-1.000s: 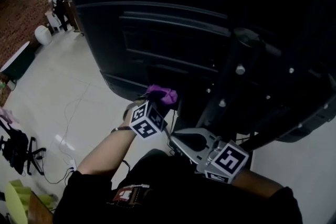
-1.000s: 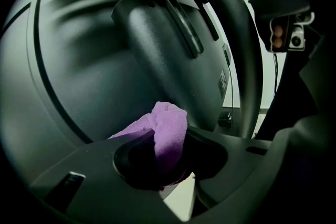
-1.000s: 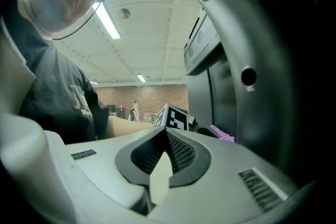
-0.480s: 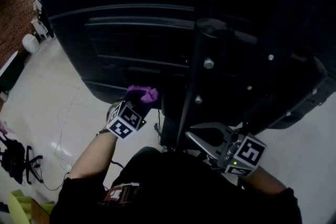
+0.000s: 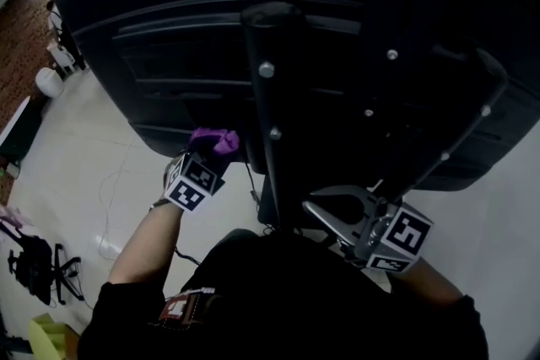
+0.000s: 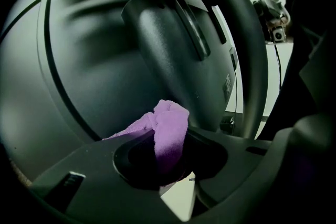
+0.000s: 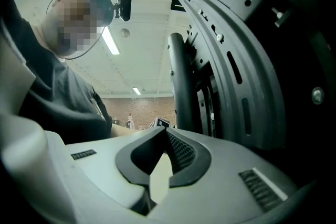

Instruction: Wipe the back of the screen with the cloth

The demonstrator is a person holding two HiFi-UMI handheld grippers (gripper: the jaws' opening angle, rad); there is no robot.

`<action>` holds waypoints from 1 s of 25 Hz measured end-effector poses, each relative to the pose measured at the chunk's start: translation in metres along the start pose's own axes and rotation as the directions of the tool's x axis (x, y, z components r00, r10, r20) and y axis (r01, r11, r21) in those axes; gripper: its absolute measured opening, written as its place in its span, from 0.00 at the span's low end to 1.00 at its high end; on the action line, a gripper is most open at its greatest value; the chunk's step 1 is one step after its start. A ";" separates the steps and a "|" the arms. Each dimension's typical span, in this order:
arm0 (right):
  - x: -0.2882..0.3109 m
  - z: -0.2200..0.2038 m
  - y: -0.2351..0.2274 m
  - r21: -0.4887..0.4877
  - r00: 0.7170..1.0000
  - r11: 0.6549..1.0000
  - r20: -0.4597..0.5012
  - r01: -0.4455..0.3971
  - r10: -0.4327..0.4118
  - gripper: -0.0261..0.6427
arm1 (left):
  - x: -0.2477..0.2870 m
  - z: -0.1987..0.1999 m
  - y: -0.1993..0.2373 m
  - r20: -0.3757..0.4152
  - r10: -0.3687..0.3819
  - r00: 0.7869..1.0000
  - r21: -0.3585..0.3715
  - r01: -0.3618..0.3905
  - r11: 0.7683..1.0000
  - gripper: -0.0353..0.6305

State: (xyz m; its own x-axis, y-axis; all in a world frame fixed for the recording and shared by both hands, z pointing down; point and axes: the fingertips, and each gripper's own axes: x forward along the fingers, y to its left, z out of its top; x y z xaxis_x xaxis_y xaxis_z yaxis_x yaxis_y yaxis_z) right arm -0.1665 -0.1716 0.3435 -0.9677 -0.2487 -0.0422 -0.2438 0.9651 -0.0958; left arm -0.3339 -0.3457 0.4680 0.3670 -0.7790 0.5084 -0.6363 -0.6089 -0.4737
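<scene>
At the lower left edge of the screen's (image 5: 169, 46) dark back panel, the left claw (image 5: 209, 156) is gripping a bunched purple cloth (image 5: 213, 139), its jaws closing on the fabric. In the left gripper view the cloth (image 6: 170, 123) is standing up out of the left claw (image 6: 168, 150) right in front of the curved panel (image 6: 100, 71), though whether it is actually touching is not clear. The right claw (image 5: 333, 206) is hanging lower, to the right of the black stand pole (image 5: 270, 114) and apart from the cloth. Its own view is showing the right claw (image 7: 160, 136) with jaw tips meeting and nothing between them, facing the stand's grey slotted bracket (image 7: 231, 65). The pale floor (image 5: 76, 156) is showing below the screen.
</scene>
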 end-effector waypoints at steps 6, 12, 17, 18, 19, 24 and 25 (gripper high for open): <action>-0.027 0.001 0.003 0.011 0.999 1.000 0.042 -0.008 0.008 0.04 | 0.000 0.007 -0.004 -0.015 -0.015 1.000 0.016 0.016 1.000 0.22; -0.062 -0.003 0.004 0.021 0.996 1.000 0.090 -0.016 0.014 0.04 | -0.001 0.006 -0.018 -0.036 -0.042 0.998 0.018 0.042 0.999 0.22; -0.075 -0.004 0.001 0.025 0.995 0.999 0.094 -0.023 0.021 0.04 | 0.001 0.007 -0.022 -0.025 -0.057 0.998 0.011 0.057 0.998 0.22; -0.076 -0.003 0.000 0.022 0.995 1.000 0.095 -0.022 0.020 0.04 | 0.001 0.008 -0.023 -0.022 -0.060 0.998 0.010 0.060 0.998 0.22; -0.077 -0.002 -0.003 0.019 0.995 1.000 0.098 -0.017 0.015 0.04 | 0.002 0.008 -0.023 -0.020 -0.061 0.998 0.010 0.061 0.998 0.22; -0.075 -0.001 -0.016 -0.033 0.995 0.999 0.100 0.018 -0.015 0.04 | 0.004 0.006 -0.023 -0.023 -0.078 0.997 0.010 0.078 0.997 0.22; -0.075 -0.003 -0.016 -0.050 0.996 0.999 0.088 0.017 -0.012 0.04 | 0.004 0.005 -0.025 -0.024 -0.081 0.996 0.010 0.081 0.997 0.22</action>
State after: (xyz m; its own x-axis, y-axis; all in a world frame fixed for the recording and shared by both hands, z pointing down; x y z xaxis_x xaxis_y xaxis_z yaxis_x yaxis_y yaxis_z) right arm -0.0904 -0.1678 0.3514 -0.9551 -0.2670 -0.1287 -0.2631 0.9637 -0.0464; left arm -0.3135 -0.3343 0.4778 0.4006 -0.7232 0.5625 -0.5977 -0.6716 -0.4378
